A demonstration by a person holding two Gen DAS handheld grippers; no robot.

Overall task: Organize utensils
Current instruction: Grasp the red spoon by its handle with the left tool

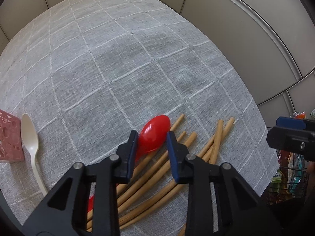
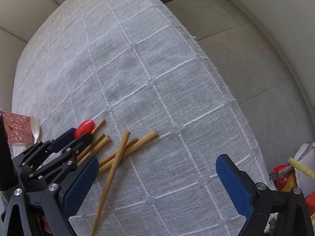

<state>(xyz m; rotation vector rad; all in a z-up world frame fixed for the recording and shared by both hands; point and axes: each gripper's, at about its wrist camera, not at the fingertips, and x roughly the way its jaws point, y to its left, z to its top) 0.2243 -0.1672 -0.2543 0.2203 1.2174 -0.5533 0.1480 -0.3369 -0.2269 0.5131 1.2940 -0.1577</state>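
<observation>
A red plastic spoon [image 1: 155,133] lies on the grey checked cloth, partly over a loose pile of bamboo chopsticks [image 1: 214,143]. My left gripper [image 1: 151,135] points down at it, with its blue pads against both sides of the rear of the bowl. The spoon still rests on the table. The right wrist view shows the same gripper [image 2: 81,134] with the red spoon [image 2: 84,127] at its tips. My right gripper [image 2: 157,159] hangs wide open over the cloth. One chopstick [image 2: 110,177] lies below it near its left finger; the others [image 2: 135,142] fan out beyond.
A white spoon [image 1: 31,143] lies at the left beside a pink perforated box [image 1: 8,135]. The cloth's right edge [image 2: 236,102] drops to the tiled floor. A wire basket of packets [image 1: 289,177] stands below that edge.
</observation>
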